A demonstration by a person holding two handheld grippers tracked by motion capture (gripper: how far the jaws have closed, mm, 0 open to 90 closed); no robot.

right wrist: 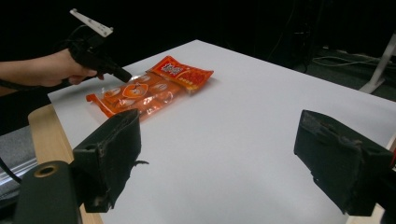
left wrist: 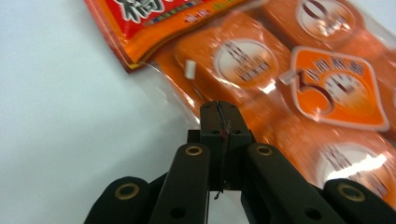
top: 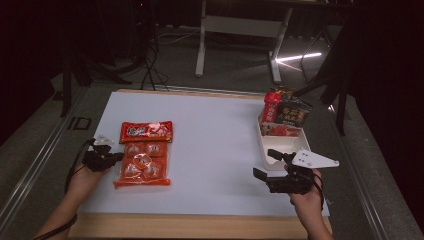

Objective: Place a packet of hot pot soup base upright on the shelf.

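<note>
An orange clear-wrapped pack of several round cups [top: 144,162] [left wrist: 299,79] [right wrist: 135,93] lies on the left of the white table top [top: 215,145]. A red snack packet [top: 146,131] [left wrist: 154,23] [right wrist: 184,72] lies against its far end. My left gripper [top: 119,156] [left wrist: 219,106] [right wrist: 123,74] is shut, its tips at the pack's left, clear plastic edge. Whether film is pinched between the jaws I cannot tell. My right gripper [top: 267,164] [right wrist: 224,158] hovers open near the front right, nothing between its jaws.
A white rectangular bin [top: 302,144] stands at the right edge, its far end stuffed with red and dark snack packets [top: 284,116]. A wooden rim [top: 200,226] borders the table's front. Table legs and cables stand on the dark floor behind.
</note>
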